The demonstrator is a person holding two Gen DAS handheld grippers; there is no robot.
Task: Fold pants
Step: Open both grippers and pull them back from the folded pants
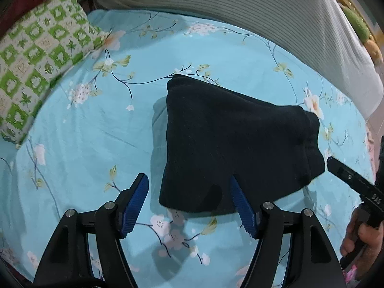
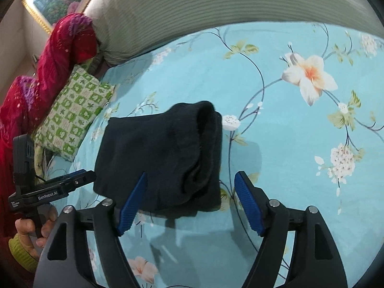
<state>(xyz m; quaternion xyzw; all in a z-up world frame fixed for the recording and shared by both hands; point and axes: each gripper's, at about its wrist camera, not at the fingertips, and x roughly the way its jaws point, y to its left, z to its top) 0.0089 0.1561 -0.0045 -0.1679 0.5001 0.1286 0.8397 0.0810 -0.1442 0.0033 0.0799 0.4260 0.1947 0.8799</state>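
A: Dark knit pants folded into a chunky wedge, lying on the smooth floral blue bedsheet.

B: Yep. Left gripper and right gripper spread wide, ribbed blue fingers gripping nothing.

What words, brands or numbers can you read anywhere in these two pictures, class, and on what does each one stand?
"GenRobot.AI": white print on the side of the left gripper, seen from the right wrist.
Small white label at the rear end of that same gripper body: too small to read.
Pale embossed characters on the right gripper, seen from the left wrist: upside down and unclear, not readable.
Pants, bedsheet, pillow: no text.
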